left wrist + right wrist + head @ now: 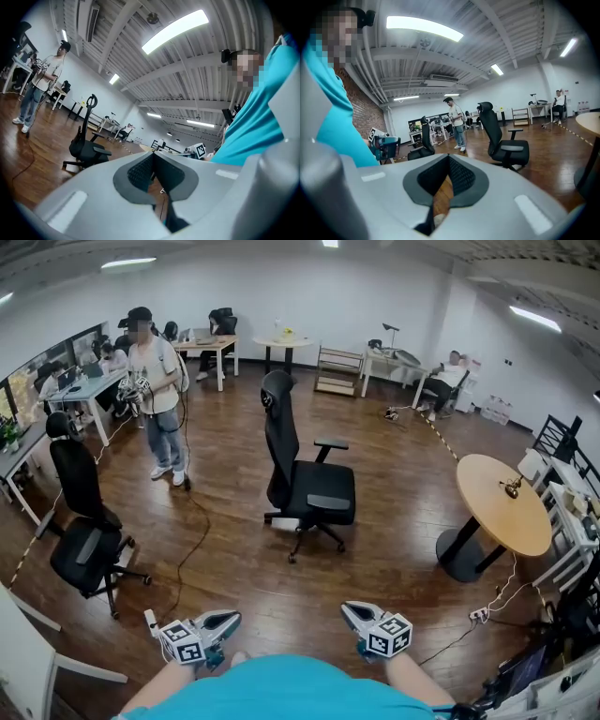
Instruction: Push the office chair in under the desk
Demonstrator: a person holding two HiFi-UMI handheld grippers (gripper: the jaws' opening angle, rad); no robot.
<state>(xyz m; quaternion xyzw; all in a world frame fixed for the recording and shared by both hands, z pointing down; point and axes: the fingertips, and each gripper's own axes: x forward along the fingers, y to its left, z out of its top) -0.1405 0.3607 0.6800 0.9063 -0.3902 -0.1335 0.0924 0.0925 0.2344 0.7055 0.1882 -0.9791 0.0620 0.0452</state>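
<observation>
Left hand-held gripper [223, 622] and right hand-held gripper [356, 613] are seen pressed together, empty, near the body; office chair [305, 479] is stood well apart on open floor [394, 427], so its backrest [278, 418] should be met squarely and pushed steadily toward the surface.

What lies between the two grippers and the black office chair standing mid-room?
Only bare wooden floor, as the head view shows, from the left gripper and right gripper up to the office chair.
</observation>
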